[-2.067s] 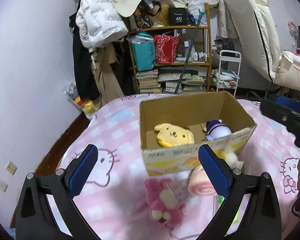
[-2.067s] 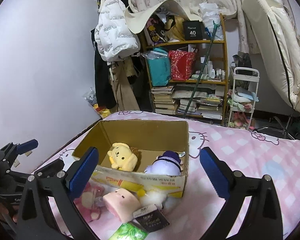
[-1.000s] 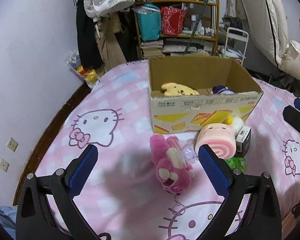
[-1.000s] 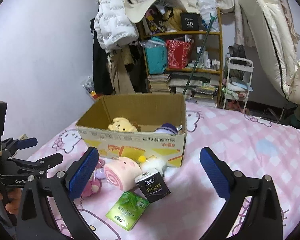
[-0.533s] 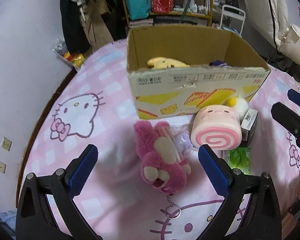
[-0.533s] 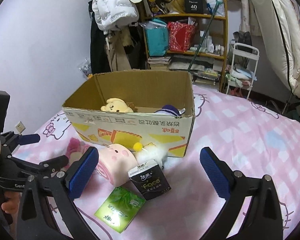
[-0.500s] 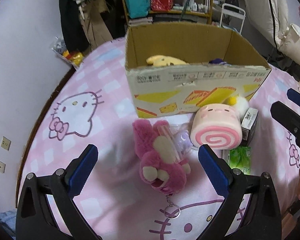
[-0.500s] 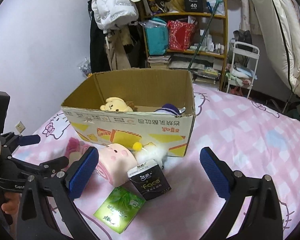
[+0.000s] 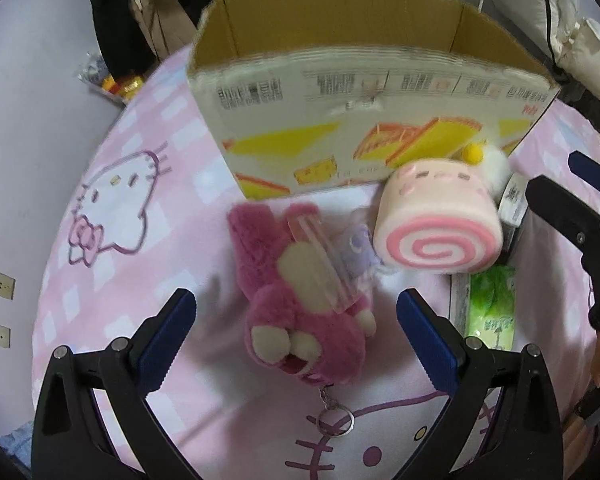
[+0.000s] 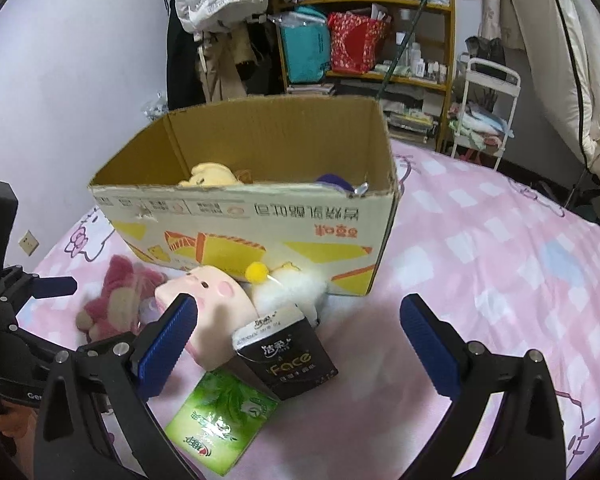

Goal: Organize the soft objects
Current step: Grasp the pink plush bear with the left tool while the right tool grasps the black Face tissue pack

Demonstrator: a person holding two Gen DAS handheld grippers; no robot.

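Left gripper [image 9: 296, 328] with jaws spread wide and empty, poised over pink plush bear [image 9: 300, 300], which lies on pink bedspread [image 9: 140, 184] just in front of cardboard box [image 9: 340, 92]. Bear's long axis running from box side toward camera, snout and keyring nearest, so body sits squarely between the two blue pads [image 9: 166, 336] with free space on either side; a straight drop and squeeze across its width looks like the likely grasp. Small lilac toy in clear wrap [image 9: 358, 250] resting against bear's right flank, touching it, and liable to be caught up in the same pinch. Swirl-roll plush [image 9: 436, 232] just beside, to the right, leaning near box front. Right gripper [image 10: 298, 344] likewise spread and holding nothing, hanging above black tissue pack [image 10: 286, 352] and green tissue pack [image 10: 222, 416], farther from bear than left one. Yellow plush [image 10: 212, 174] and purple plush [image 10: 334, 180] already inside box; white fluffy toy with yellow pompom [image 10: 288, 288] on bedspread against box front
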